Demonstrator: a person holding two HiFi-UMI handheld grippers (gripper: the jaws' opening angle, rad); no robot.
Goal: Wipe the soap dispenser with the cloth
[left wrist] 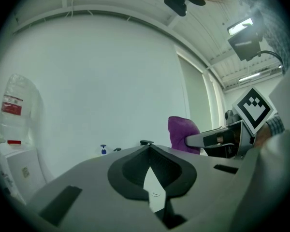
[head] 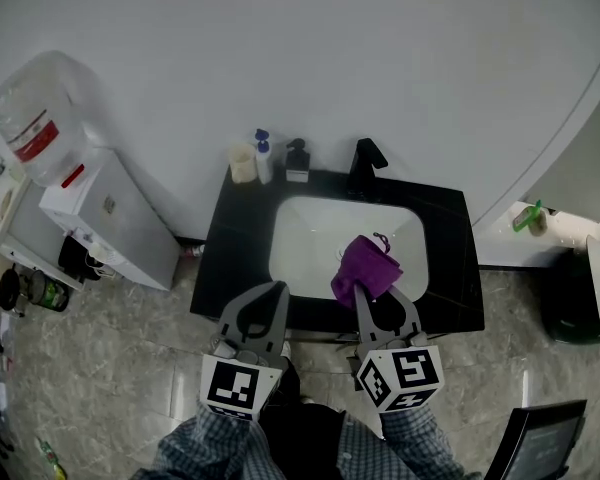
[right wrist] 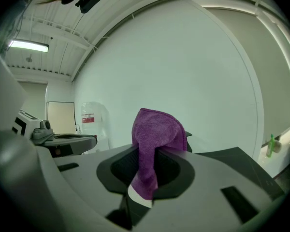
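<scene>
Gripper on the left hangs closed and empty over the black counter's front edge. Soap dispenser stands at the back, beside the tap. Gripper on the right pinches the purple cloth above the sink.

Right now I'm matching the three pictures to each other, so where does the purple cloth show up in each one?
Head view: the purple cloth is at lower middle, over the sink's front edge, pinched in the right claw.
Left gripper view: the cloth is right of centre, against the wall.
Right gripper view: the cloth is dead centre, clamped between the jaws.
Shared landmark: the water jug, left of centre in all three.
</scene>
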